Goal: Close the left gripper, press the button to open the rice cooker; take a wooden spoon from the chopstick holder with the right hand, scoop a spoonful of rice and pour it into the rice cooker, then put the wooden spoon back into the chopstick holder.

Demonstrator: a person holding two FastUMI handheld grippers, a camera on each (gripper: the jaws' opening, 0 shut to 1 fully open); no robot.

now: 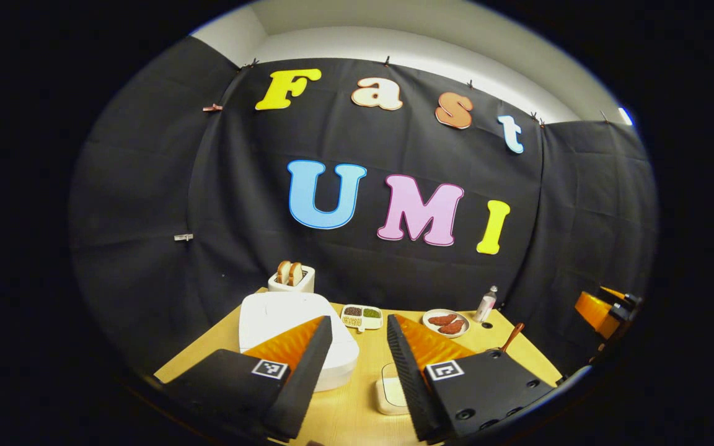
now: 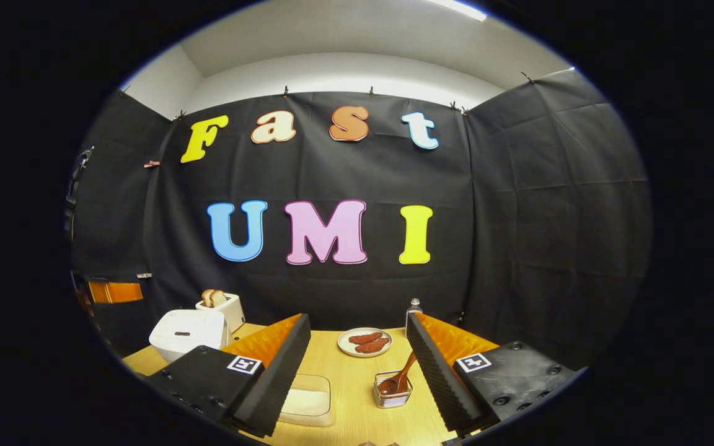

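The white rice cooker (image 1: 282, 319) sits at the table's left with its lid down, just beyond my left finger. My left gripper (image 1: 359, 322) is open above the table, nothing between its fingers. A shallow box of rice (image 1: 390, 390) lies below the gap. In the right gripper view the rice cooker (image 2: 186, 331) is far left, the box of rice (image 2: 310, 396) is by my left finger, and a wire chopstick holder (image 2: 392, 396) holds the wooden spoon (image 2: 399, 376). My right gripper (image 2: 358, 317) is open, above and short of the holder. The spoon's handle (image 1: 511, 337) also pokes up at the right.
A toaster (image 1: 292, 279) with bread stands behind the cooker. A divided dish of grains (image 1: 362, 317), a plate of sausages (image 2: 365, 342) and a small bottle (image 1: 486, 303) line the back of the wooden table (image 2: 357, 371). The other gripper's orange body (image 1: 602, 310) is at far right.
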